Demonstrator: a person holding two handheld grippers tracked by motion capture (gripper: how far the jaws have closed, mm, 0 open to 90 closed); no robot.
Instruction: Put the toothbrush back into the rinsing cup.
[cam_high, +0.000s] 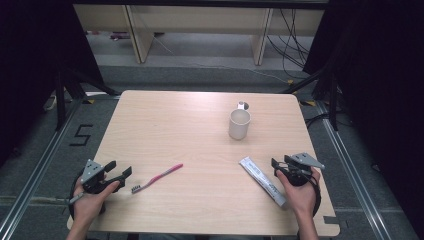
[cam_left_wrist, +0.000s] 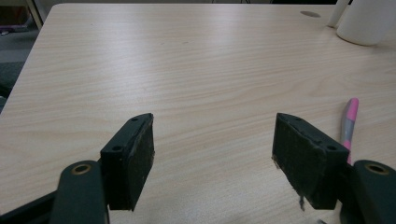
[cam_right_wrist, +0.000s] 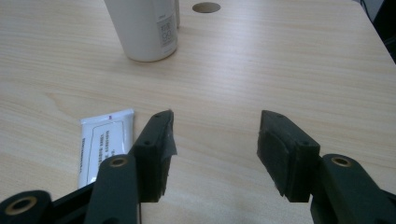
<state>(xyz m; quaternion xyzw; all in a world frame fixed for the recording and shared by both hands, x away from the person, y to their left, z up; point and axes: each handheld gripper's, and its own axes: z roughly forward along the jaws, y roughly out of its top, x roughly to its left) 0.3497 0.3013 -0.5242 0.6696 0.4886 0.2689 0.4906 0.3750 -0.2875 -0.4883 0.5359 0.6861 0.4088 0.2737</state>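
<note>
2 claws rest at the near edge of the pale wood-grain tabletop (cam_high: 170, 115) in the high view, both released and holding nothing. The left claw (cam_high: 121, 172) sits at the near left, its tips just beside the bristle end of a slim pink and grey plastic toothbrush (cam_high: 157, 177) that lies slanted toward the far right. The right claw (cam_high: 278, 164) sits at the near right, just right of a flat white toothpaste tube with dark print (cam_high: 262, 181). A plain white cylindrical cup (cam_high: 239, 123) stands upright farther back, well apart from both.

From the left gripper view, the left claw (cam_left_wrist: 212, 161) has its jaws spread wide over bare wood, and the toothbrush (cam_left_wrist: 349, 122) handle lies just right of the right jaw. It looks light, stiff and narrow, with a smooth surface that may slip, so I would take it across the middle of the handle, where it should balance.

From the right gripper view, the right claw (cam_right_wrist: 215, 156) is likewise spread, with the tube's (cam_right_wrist: 105, 144) crimped flat end just left of the left jaw. The tube looks light, soft and glossy; a firm squeeze would dent it, so pinching lightly across its width seems best. The cup (cam_right_wrist: 142, 28) behind looks rigid, smooth and possibly breakable.
</note>
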